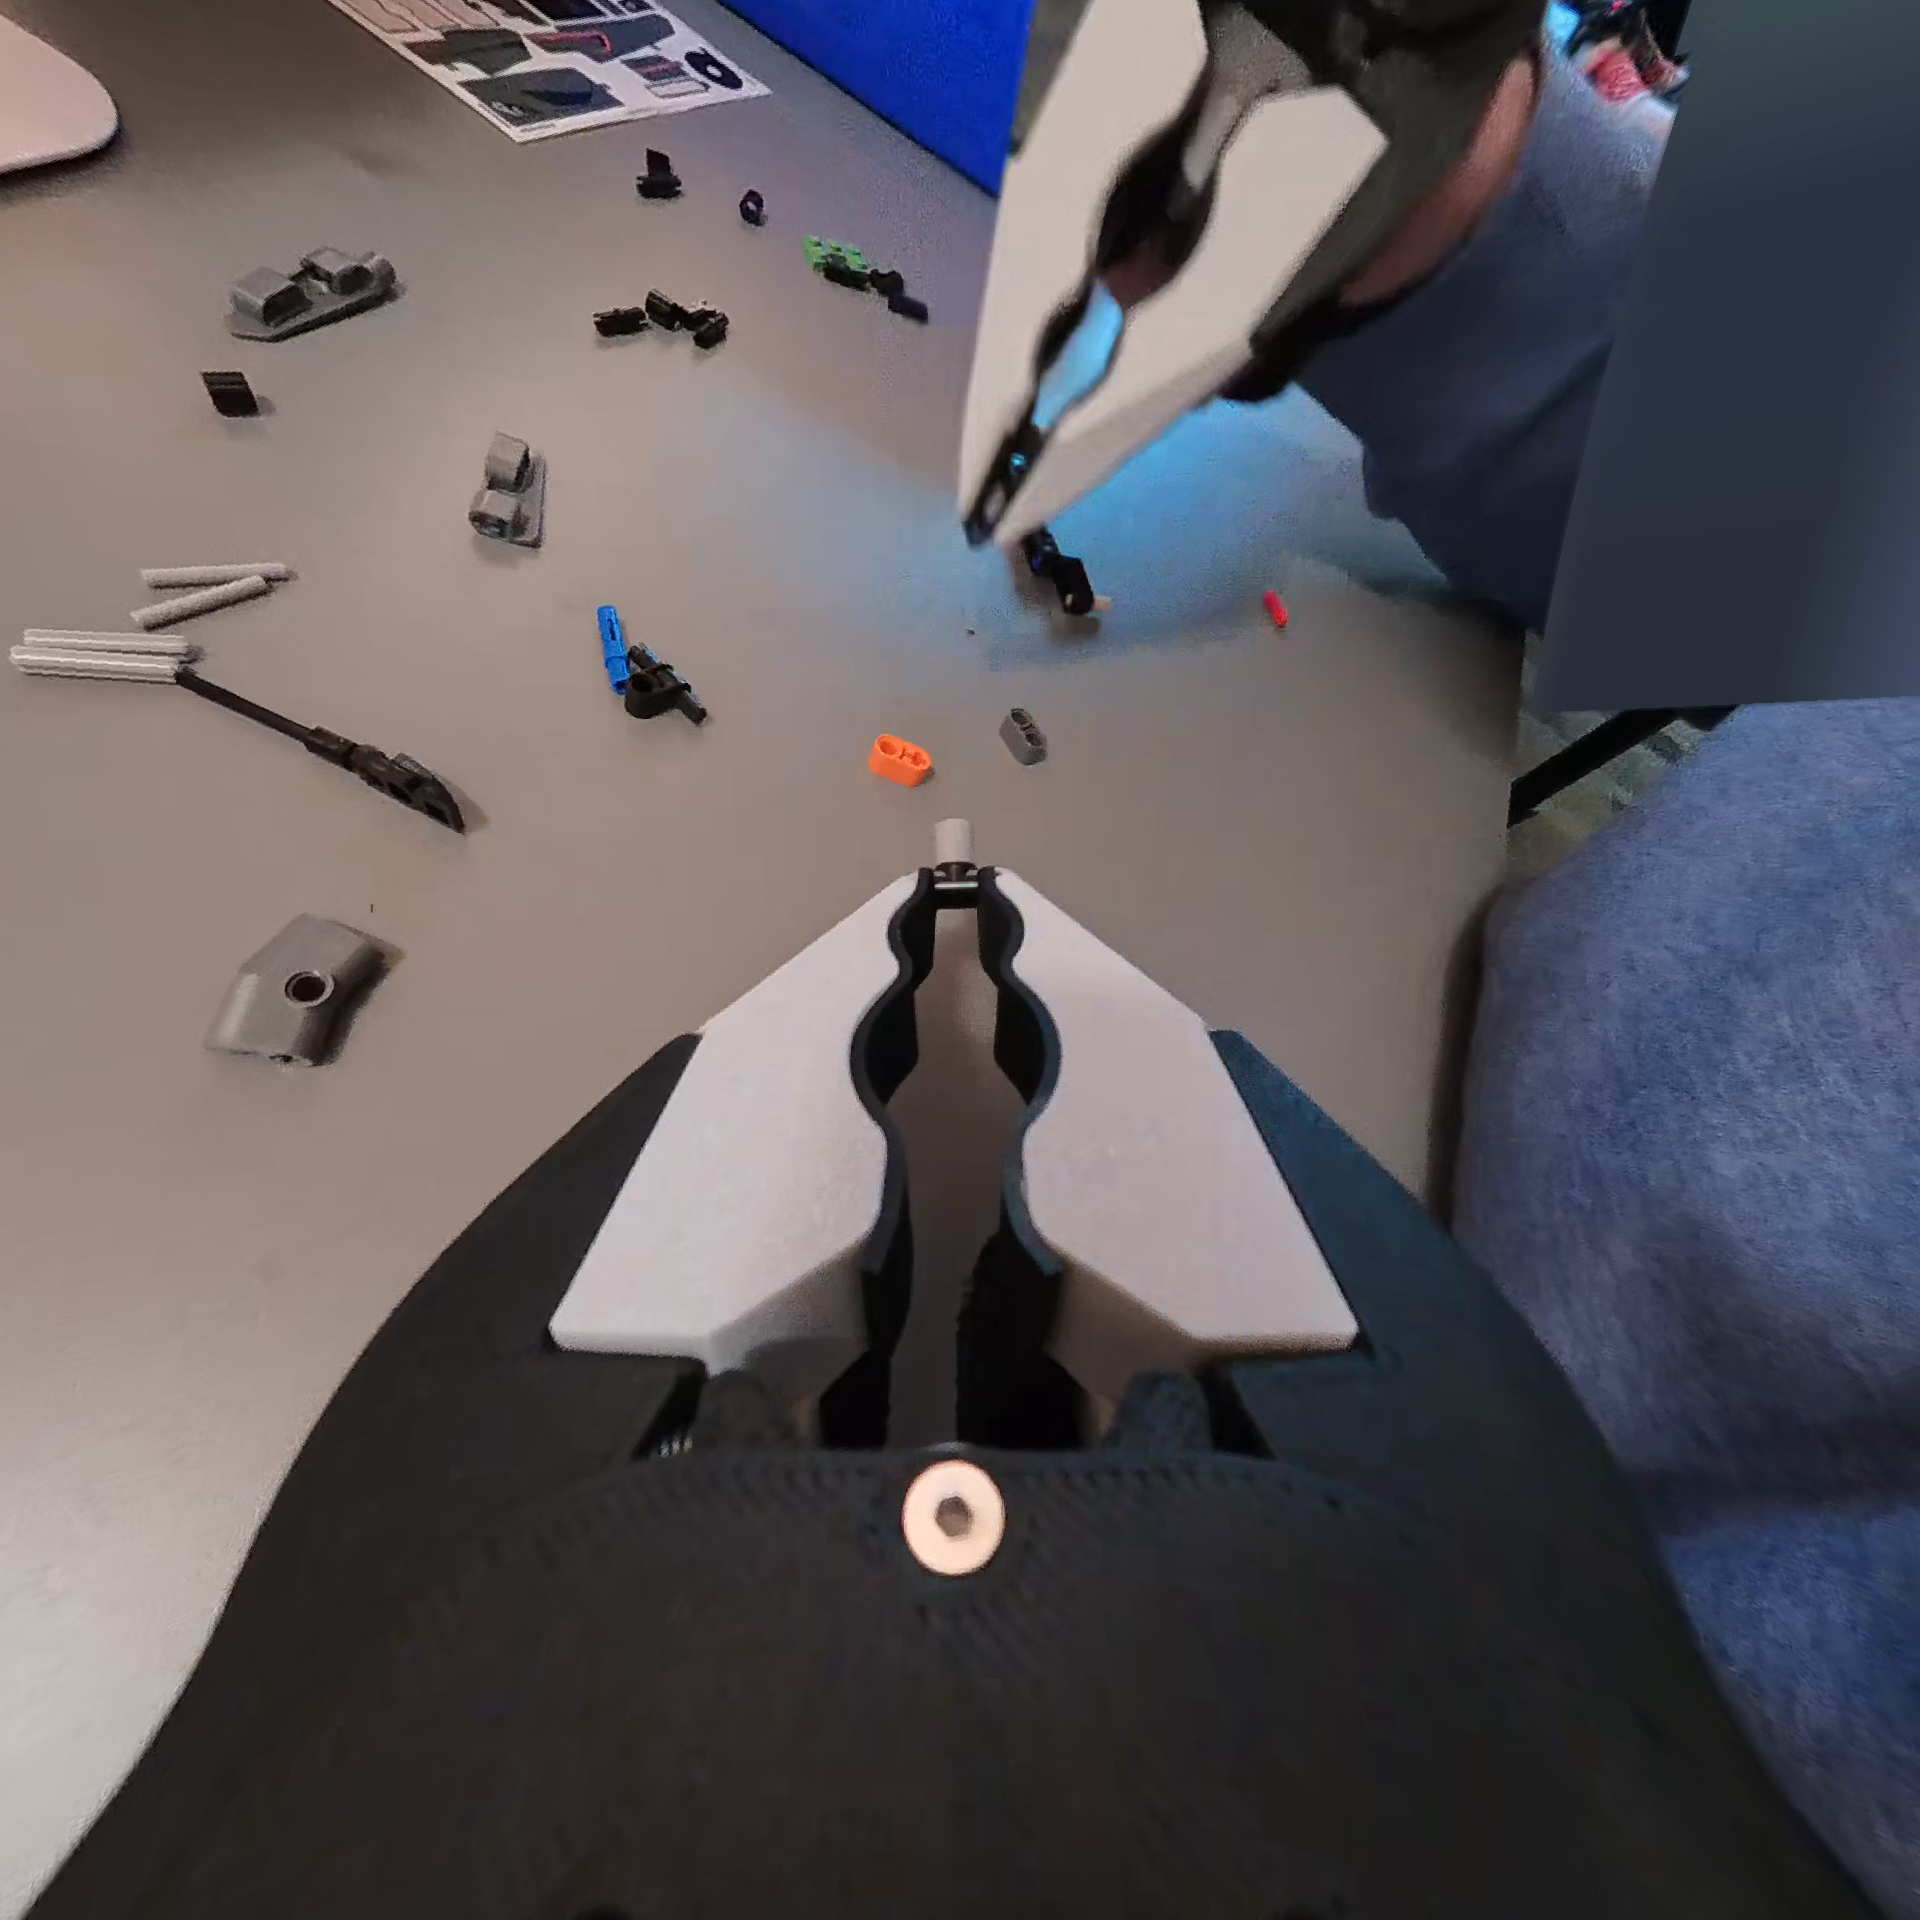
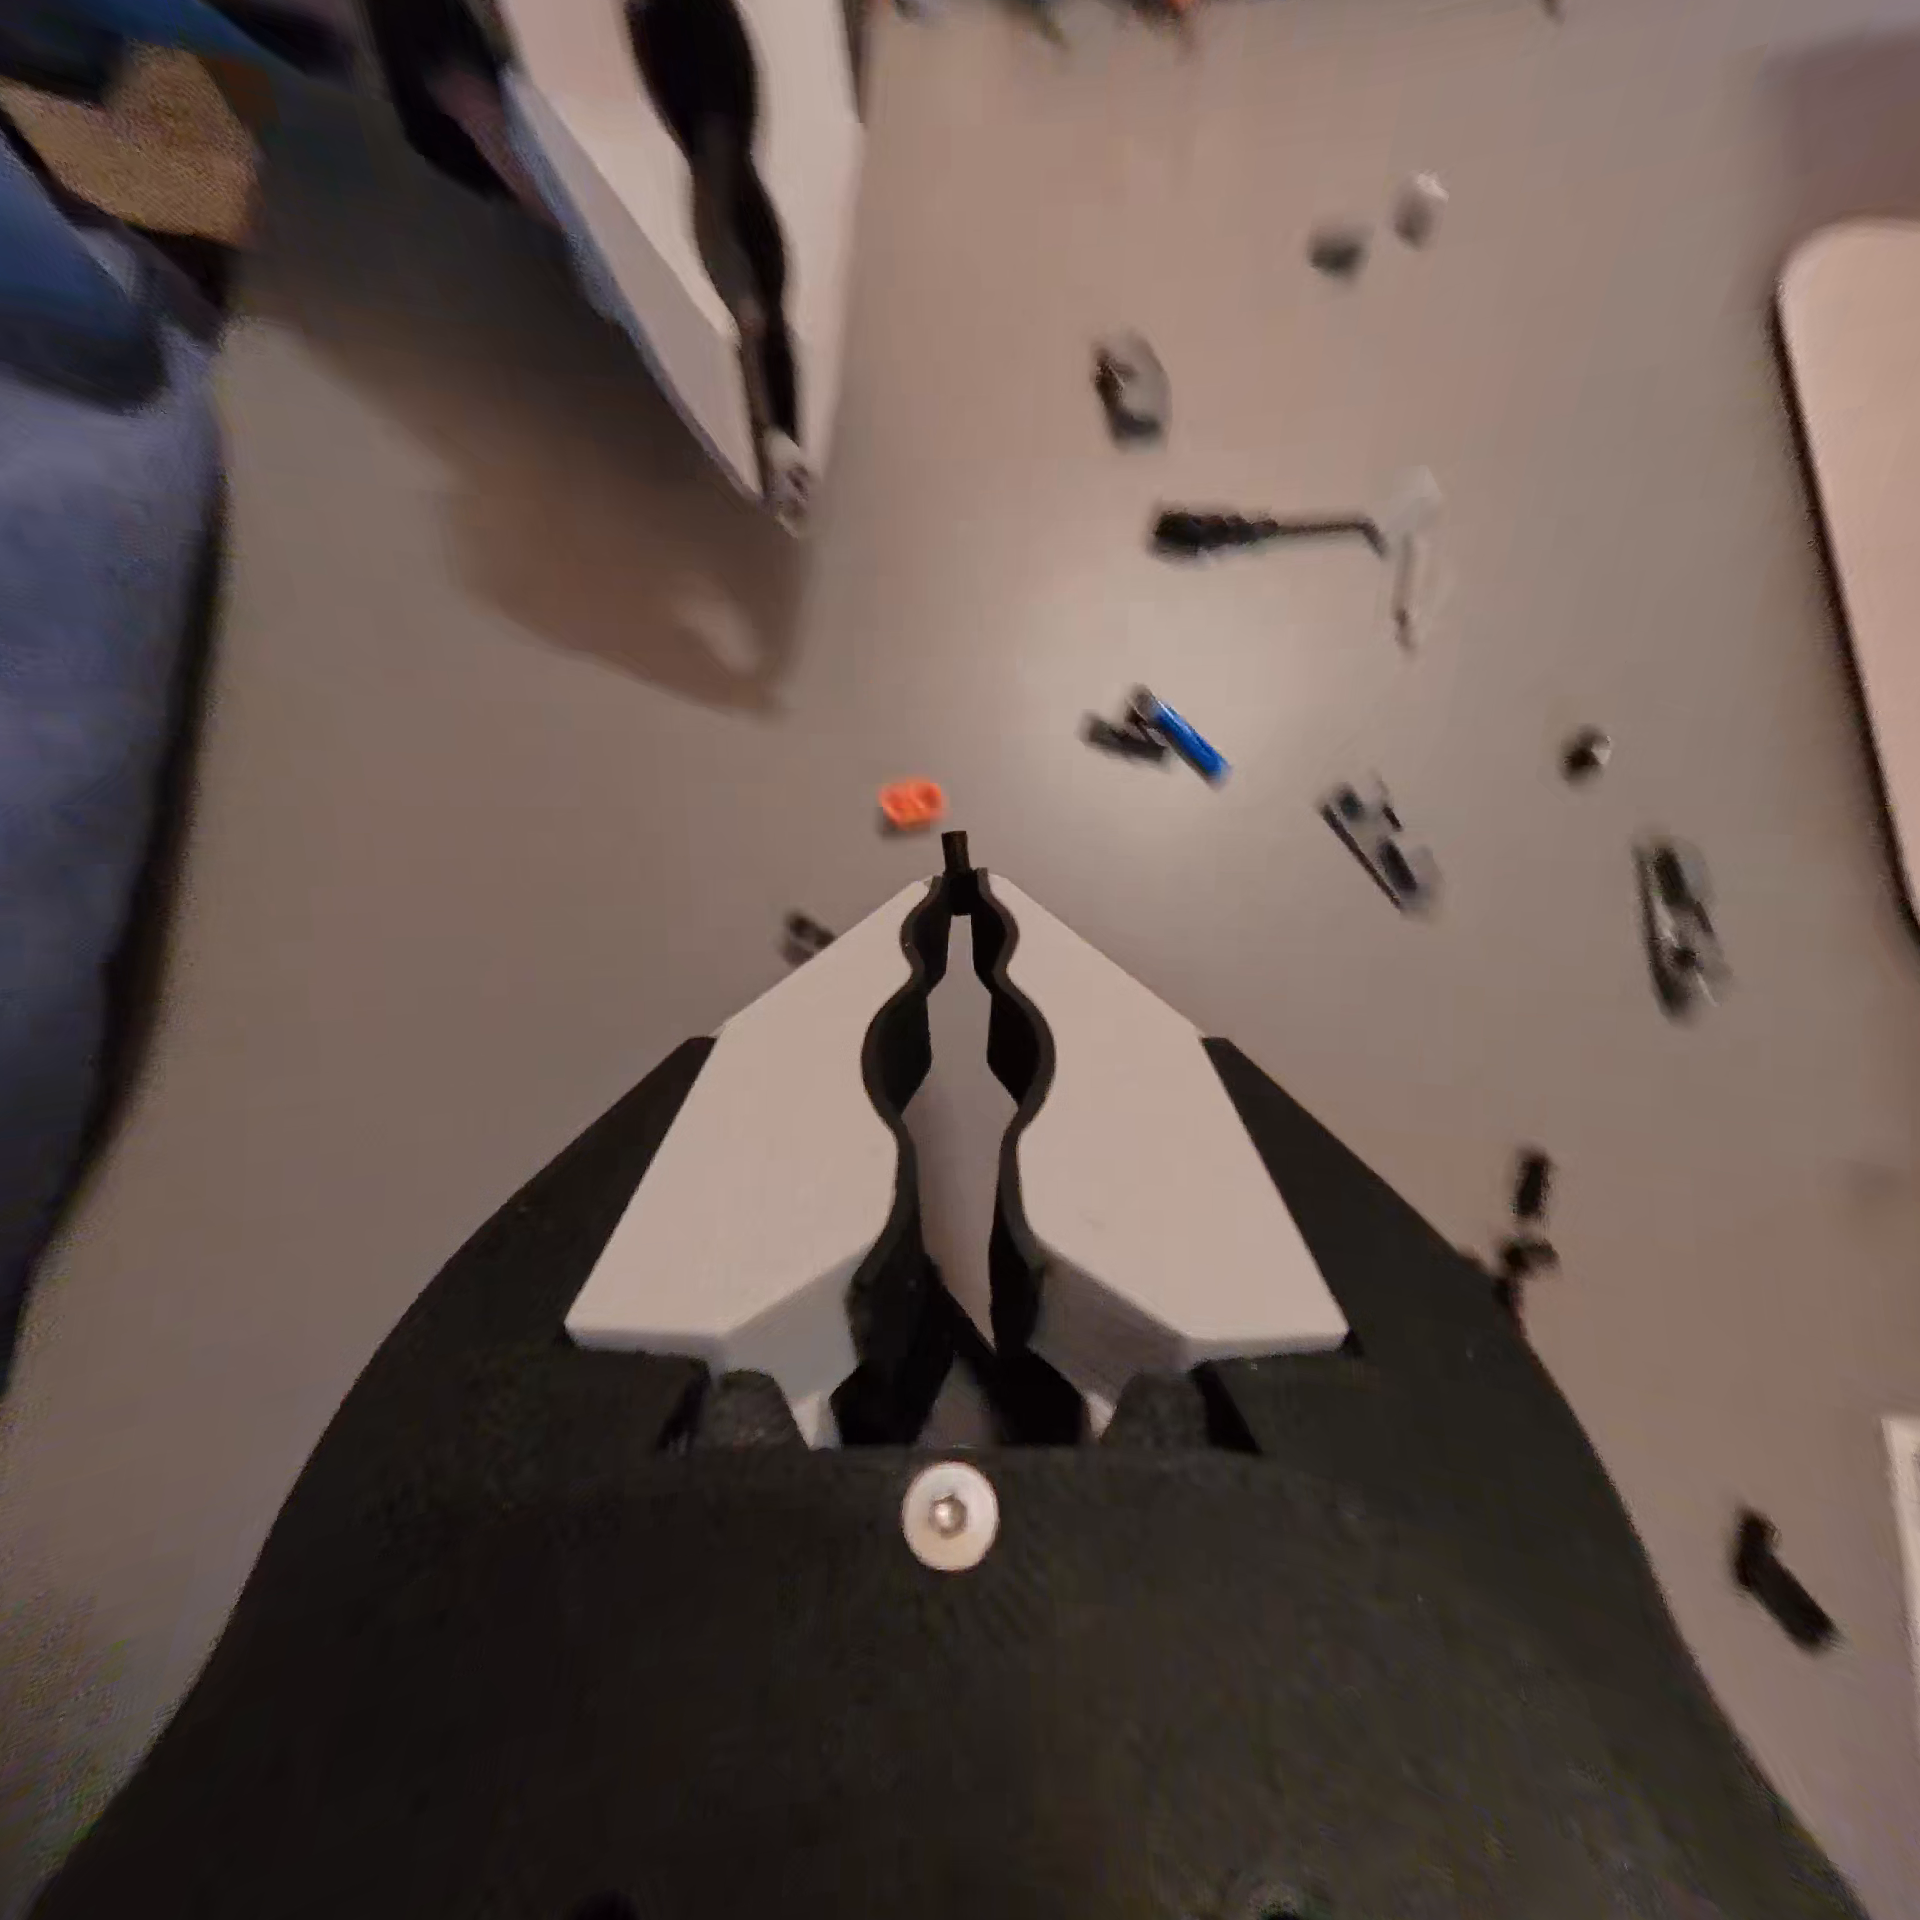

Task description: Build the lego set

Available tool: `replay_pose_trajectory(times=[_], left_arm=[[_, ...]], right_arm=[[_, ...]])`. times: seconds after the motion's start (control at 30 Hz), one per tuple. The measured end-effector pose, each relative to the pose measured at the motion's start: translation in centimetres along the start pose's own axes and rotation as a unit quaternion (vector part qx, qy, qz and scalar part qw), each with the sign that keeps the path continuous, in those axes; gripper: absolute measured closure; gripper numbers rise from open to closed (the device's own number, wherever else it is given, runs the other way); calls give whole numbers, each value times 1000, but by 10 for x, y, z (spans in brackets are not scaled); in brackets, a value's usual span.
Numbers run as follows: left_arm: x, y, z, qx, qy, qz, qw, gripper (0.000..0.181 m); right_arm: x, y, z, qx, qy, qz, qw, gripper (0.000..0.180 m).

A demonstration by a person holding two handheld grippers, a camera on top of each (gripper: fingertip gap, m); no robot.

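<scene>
Near the desk [image 1: 727,935] edge bordered by a blue chair [image 1: 1714,1143], the left gripper [image 1: 954,878] is closed to a narrow gap on a small light grey piece [image 1: 953,840] with a black collar, which projects just beyond its tips. The orange piece [image 1: 900,760] lies just ahead of those tips, on the desk, with a dark grey piece [image 1: 1023,736] beside it.

The right gripper [image 2: 958,883] is likewise nearly closed, pinching a thin black pin [image 2: 955,854] that sticks out past its tips. In the left wrist view this gripper [image 1: 987,525] is held above the desk, blurred, with a black and blue part [image 1: 1060,571] directly below its tips; whether the two touch cannot be told. A red pin [image 1: 1276,610] lies near the chair-side edge.

Loose parts are spread further in from that edge: a blue pin [image 1: 611,647] touching a black connector [image 1: 660,691], a black rod assembly [image 1: 343,753], light grey axles [image 1: 156,623], grey panels [image 1: 301,987] and small black parts [image 1: 665,315]. A sticker sheet [image 1: 561,62] lies at the far side.
</scene>
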State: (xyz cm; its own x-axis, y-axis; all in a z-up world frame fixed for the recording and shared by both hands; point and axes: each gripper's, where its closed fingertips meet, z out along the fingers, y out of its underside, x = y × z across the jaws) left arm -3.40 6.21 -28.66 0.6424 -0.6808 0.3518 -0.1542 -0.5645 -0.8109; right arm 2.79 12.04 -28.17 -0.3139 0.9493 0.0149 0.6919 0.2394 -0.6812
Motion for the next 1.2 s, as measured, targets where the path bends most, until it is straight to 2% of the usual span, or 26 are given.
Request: replay_pose_trajectory(times=[0.17, 0.47, 0.73, 1.2], left_arm=[[9, 0, 3, -14, 1, 25, 1000, 175], [9, 23, 13, -77, -10, 44, 996, 175], [2, 41, 20, -132, -28, 67, 989, 175], [4, 40, 25, -132, -46, 102, 985, 175]], right_arm=[[-32, -30, 32, 23, -19, -25, 999, 178], [-50, -23, 66, -1, -46, -28, 999, 178], [-51, -15, 75, -11, -51, -28, 998, 178], [-53, -15, 78, -13, -53, -23, 998, 178]])
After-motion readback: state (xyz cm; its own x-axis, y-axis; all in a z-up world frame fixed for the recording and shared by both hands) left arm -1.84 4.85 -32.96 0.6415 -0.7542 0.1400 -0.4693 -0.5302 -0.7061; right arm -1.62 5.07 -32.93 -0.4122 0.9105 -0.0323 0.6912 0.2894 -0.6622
